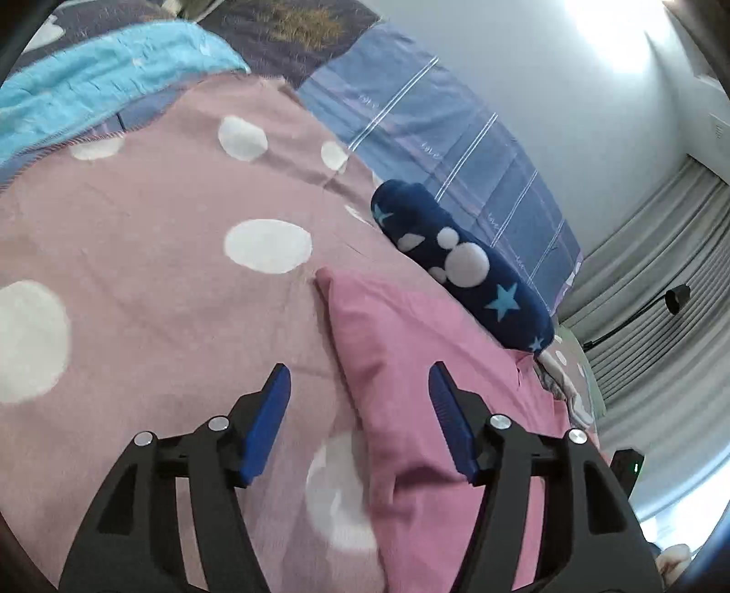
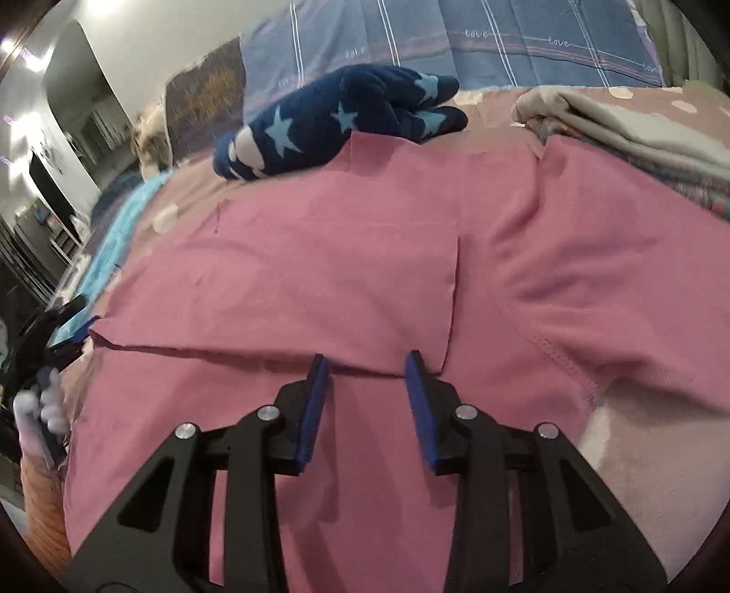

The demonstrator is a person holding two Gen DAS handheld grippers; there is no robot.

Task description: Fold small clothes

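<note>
Overhead glare — fisheye-warped, blurred edges

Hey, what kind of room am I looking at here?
Most likely a bedroom: the pink garment lies on a bed covered by a pink polka-dot blanket, with blue striped bedding behind it, grey curtains at the side, and a navy star-patterned sock nearby.

"love" in white script, repeated on the blue striped sheet (image 2: 524, 41)

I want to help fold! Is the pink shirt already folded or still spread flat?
Partly folded. One flap of the pink shirt lies doubled over the rest, its straight edges showing on top.
</note>
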